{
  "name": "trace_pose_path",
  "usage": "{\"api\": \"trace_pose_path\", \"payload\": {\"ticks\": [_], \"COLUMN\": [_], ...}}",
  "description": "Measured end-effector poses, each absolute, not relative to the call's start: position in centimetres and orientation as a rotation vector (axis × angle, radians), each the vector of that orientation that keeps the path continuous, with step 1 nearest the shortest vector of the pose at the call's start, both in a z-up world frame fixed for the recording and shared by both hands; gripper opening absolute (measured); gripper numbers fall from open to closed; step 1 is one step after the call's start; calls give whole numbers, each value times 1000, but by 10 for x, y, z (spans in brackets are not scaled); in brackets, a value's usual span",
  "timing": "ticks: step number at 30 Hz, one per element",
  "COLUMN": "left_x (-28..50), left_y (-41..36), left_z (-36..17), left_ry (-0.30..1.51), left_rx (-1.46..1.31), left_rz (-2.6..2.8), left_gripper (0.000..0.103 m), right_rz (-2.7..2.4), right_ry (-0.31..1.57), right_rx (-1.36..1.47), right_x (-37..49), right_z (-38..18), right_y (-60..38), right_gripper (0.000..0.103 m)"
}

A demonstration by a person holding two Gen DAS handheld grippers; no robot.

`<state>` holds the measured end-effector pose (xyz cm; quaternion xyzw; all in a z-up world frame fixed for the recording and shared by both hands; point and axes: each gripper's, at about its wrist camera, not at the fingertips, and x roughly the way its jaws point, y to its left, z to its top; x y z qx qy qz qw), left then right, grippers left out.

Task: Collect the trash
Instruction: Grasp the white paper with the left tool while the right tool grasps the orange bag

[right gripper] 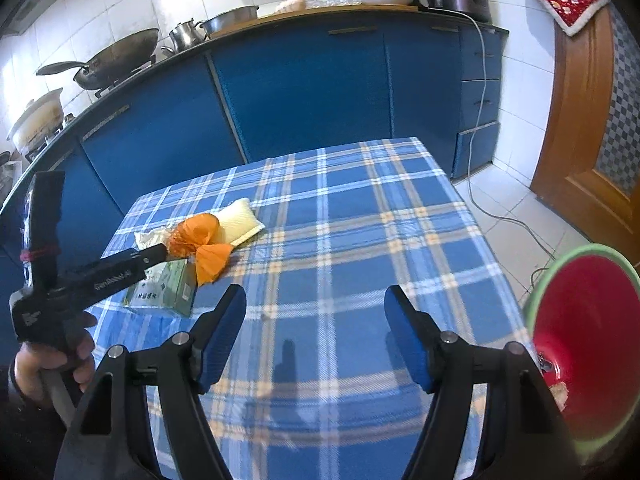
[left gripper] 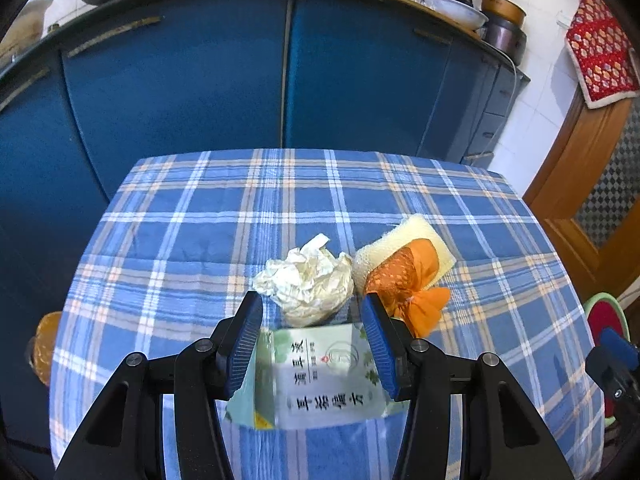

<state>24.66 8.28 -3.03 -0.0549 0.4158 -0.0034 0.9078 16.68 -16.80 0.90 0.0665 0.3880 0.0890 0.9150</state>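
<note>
Blue-and-white plaid tablecloth [left gripper: 192, 240] covers the table in front of blue kitchen cabinets [left gripper: 180, 92].

Red plastic bin with green rim [right gripper: 580, 344] stands off the table's right edge, just beside the right gripper [right gripper: 316, 320]. Mouth tilted toward that camera; scraps already lie at the bottom.

Trash is clustered together on the cloth: green-and-white printed paper carton [left gripper: 320, 380], crumpled cream paper ball [left gripper: 308, 280], pale yellow sponge pad [left gripper: 416, 248] with orange netting and ribbon [left gripper: 404, 280] lying on it.

Left gripper [left gripper: 312, 340]: jaws apart, straddling the carton, pads not visibly pressing on it. The carton's long axis runs across the gap, jaw to jaw. Paper ball sits just beyond the fingertips.

Right gripper: jaws apart, nothing between them, only bare cloth below. Well apart from the trash cluster.

Judgement: left hand is plainly nearer the carton; closing there should take it, then carry it rightward to the bin.
</note>
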Motion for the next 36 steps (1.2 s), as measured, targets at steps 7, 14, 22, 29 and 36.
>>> {"api": "trace_pose_path", "payload": {"ticks": [7, 14, 22, 29, 36], "left_x": [258, 255, 250, 249, 249], "left_y": [92, 96, 103, 117, 115], "left_z": [-42, -43, -42, -43, -44], "left_ry": [867, 837, 814, 810, 810], "left_rx": [-157, -187, -205, -252, -251], "left_rz": [-4, -26, -7, 15, 13], "left_gripper": [51, 32, 29, 29, 29], "right_rz": [210, 244, 293, 314, 321], "right_ry": [803, 816, 846, 865, 903], "right_rx": [107, 79, 73, 97, 90], "right_x": [188, 203, 219, 234, 247], "right_z": [8, 0, -15, -23, -36], "right_y": [-146, -122, -98, -84, -74], "right_gripper": [72, 72, 72, 72, 72]}}
